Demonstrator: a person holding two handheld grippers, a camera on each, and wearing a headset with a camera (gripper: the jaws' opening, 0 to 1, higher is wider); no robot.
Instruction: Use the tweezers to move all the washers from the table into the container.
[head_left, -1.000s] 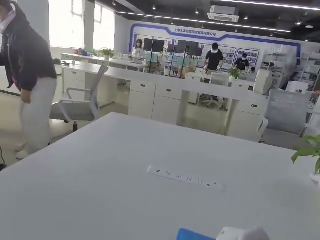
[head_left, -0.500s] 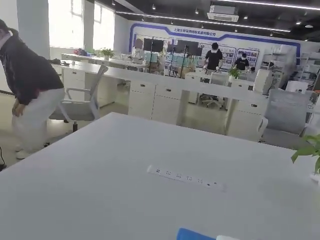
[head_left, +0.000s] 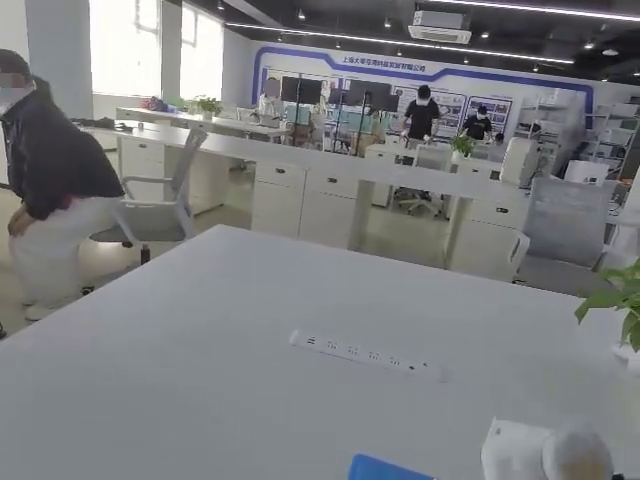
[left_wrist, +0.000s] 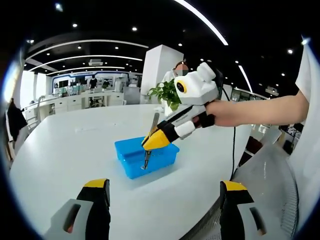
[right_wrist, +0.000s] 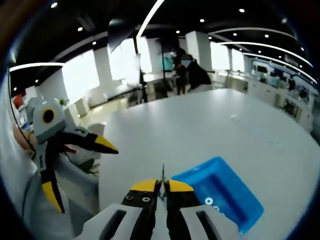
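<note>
Since 0.5 s ago: person (head_left: 50, 190) at far left has dropped from a stoop to a low crouch beside office chair (head_left: 150, 215). Whole head view nudged slightly = camera, not things. Power strip (head_left: 367, 356) at same spot on bench (head_left: 200, 390). Blue container (head_left: 388, 468) same place, its far corner peeking in at bottom edge of head view. Plant (head_left: 612, 300) at rt edge, as before.

Head view gives room + bench top; jaw detail comes from the gripper views.

Left gripper view:
- left gripper (left_wrist: 165, 186) own jaws wide apart, bench seen betw them, hovering above bench
- right gripper (left_wrist: 156, 141) comes in from the rt, held in right hand (left_wrist: 224, 112), jaws closed on tweezers (left_wrist: 149, 145)
- tweezers point steeply down, tips read as inside container walls, approx mid-tray; whether tips touch its floor, cannot tell
- container sits on bench in front of the plant, well apart from power strip

Right gripper view:
- own jaws pinched narrow on tweezers, thin tip sticking up betw the yellow pads
- container just rt of jaws, on bench
- few pale specks (right_wrist: 210, 201) on container floor, too small to ID
- left gripper at left of view, jaws spread, apart from container
</note>
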